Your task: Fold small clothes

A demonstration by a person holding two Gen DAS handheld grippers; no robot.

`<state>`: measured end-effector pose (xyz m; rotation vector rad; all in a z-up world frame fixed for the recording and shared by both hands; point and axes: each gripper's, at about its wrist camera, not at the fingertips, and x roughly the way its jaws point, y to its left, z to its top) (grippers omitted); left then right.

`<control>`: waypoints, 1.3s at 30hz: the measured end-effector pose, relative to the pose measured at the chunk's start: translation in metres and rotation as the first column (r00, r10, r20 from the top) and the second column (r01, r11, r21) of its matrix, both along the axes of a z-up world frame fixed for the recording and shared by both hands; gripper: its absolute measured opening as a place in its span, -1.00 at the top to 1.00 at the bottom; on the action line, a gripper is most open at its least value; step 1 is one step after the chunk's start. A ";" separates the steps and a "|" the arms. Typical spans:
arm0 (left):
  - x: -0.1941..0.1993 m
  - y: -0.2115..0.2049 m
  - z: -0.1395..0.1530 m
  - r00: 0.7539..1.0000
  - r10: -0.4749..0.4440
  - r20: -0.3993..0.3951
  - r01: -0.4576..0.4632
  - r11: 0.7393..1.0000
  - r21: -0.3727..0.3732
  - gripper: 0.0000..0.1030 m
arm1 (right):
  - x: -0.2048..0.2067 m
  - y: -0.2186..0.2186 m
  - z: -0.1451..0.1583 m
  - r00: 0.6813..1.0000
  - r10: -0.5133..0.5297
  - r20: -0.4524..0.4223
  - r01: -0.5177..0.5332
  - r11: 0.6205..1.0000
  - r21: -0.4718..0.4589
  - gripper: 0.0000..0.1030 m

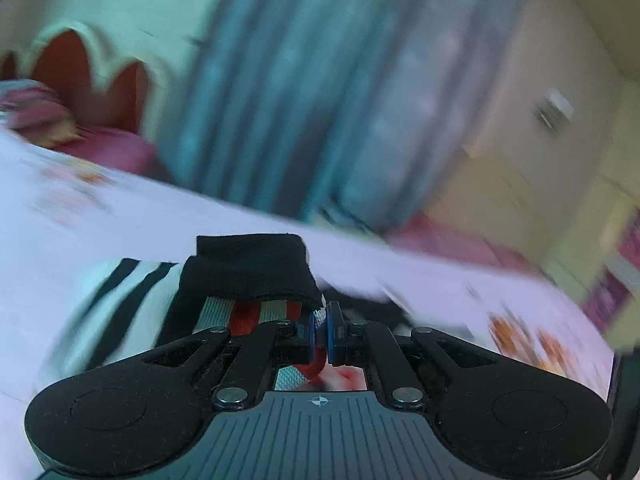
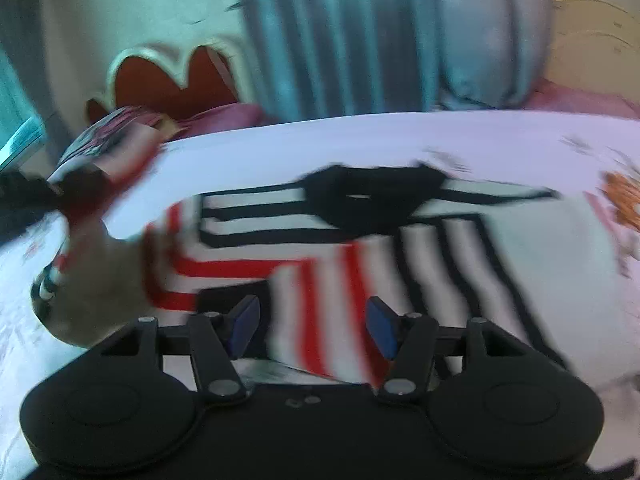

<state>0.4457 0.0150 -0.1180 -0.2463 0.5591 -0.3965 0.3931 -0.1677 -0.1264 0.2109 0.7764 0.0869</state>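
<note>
Shirt [image 2: 332, 248], striped, lies spread on the bed [image 2: 280, 148], mid-fold: the left hand-held gripper [image 1: 320, 330] pinches a black-cuffed edge, the right hand-held gripper [image 2: 313, 326] hovers agape above the red stripes. Next likely: carry the pinched edge across, then release

The bed sheet [image 2: 360, 144] is white with orange and pink flower prints, and it is the landmark here. Behind its far edge hangs a blue-grey curtain [image 2: 340, 40] in long vertical folds. To the left of the curtain, beyond the sheet, stands a headboard [image 2: 176, 76] with a cream scalloped frame and a dark red inside. In front of the headboard, at the left far corner of the sheet, lies a pink patterned pillow [image 1: 36, 108]. To the right of the curtain, behind the sheet, is cream furniture [image 1: 560, 128] with a metal handle; it is blurred.
</note>
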 end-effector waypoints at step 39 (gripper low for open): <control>-0.020 0.050 -0.065 0.975 0.215 0.063 -0.218 0.850 0.479 0.63 | 0.002 -0.022 0.017 0.993 -0.073 0.094 0.073 0.997 0.000 0.89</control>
